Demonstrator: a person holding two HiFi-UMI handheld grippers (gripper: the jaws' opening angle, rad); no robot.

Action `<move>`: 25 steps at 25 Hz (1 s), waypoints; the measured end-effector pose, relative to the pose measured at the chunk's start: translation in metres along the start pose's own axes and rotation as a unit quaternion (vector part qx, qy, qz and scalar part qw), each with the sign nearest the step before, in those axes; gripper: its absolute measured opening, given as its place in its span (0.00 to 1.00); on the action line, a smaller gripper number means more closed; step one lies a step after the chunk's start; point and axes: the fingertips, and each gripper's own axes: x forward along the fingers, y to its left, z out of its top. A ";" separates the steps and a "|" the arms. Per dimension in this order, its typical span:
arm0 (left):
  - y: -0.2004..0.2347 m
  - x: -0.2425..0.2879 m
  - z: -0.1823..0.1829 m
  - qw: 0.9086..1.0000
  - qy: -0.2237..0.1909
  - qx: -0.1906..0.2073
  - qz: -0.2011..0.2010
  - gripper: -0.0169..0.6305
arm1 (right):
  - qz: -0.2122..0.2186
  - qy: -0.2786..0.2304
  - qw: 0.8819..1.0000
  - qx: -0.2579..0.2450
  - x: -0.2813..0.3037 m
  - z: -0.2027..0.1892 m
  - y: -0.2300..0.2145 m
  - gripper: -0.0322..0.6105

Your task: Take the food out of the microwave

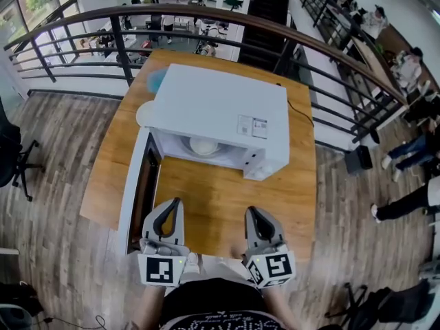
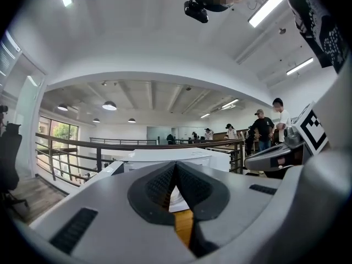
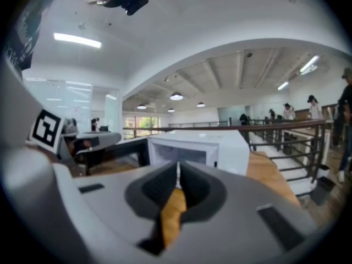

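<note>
- a mezzanine with a curved dark railing (image 1: 69,43) looks over an open office; a wooden desk (image 1: 206,205) stands against it, on a plank floor.
- a white microwave (image 1: 220,108) sits at the far half of the desk, its door (image 1: 137,191) swung fully open toward 7 o'clock.
- the food, a pale bowl (image 1: 204,145), sits in the middle of the oven's lit cavity, not yet taken out.
- the left hand-held gripper (image 1: 175,203) and right hand-held gripper (image 1: 251,212) hover over the near desk edge at 6 o'clock from the oven, well apart from the bowl.
- both have their jaws pressed together with nothing between them; only desk wood shows through the slit.
- step in hand, as i judge it: the approach, with the door already dealt with.
- the next move calls for spreading at least one pair of jaws, reaching toward 12 o'clock into the cavity, and taking the bowl by its rim level enough not to spill.
</note>
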 end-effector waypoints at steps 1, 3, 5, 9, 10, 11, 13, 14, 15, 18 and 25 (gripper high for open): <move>0.001 0.006 -0.001 1.000 0.001 -0.002 0.006 0.08 | 0.007 -0.001 1.000 0.000 0.006 0.001 -0.004 0.11; 0.001 0.016 -0.003 1.000 0.005 -0.006 0.016 0.08 | 0.022 -0.001 1.000 0.001 0.016 0.003 -0.010 0.11; 0.001 0.024 -0.006 1.000 0.010 -0.008 0.025 0.08 | 0.035 -0.001 0.999 0.003 0.025 0.004 -0.015 0.11; -0.001 0.037 -0.013 0.999 0.018 -0.006 0.034 0.08 | 0.060 0.004 0.998 0.007 0.040 0.001 -0.024 0.11; -0.001 0.039 -0.015 0.999 0.021 -0.007 0.036 0.08 | 0.066 0.005 0.998 0.008 0.043 -0.001 -0.026 0.11; -0.002 0.041 -0.018 0.999 0.024 -0.007 0.038 0.08 | 0.070 0.007 0.997 0.009 0.045 -0.002 -0.028 0.11; -0.002 0.043 -0.024 0.999 0.030 -0.004 0.045 0.08 | 0.078 0.011 0.997 0.010 0.047 -0.006 -0.031 0.11; -0.001 0.043 -0.026 0.998 0.032 -0.003 0.049 0.08 | 0.081 0.012 0.997 0.010 0.048 -0.008 -0.032 0.11; -0.001 0.043 -0.028 0.998 0.034 -0.002 0.053 0.08 | 0.083 0.014 0.996 0.010 0.049 -0.009 -0.033 0.11; -0.001 0.045 -0.031 0.998 0.038 -0.002 0.057 0.08 | 0.085 0.019 0.996 0.011 0.052 -0.013 -0.037 0.11; -0.001 0.057 -0.026 0.998 0.043 0.003 0.038 0.08 | 0.077 0.019 0.997 0.013 0.061 -0.011 -0.037 0.11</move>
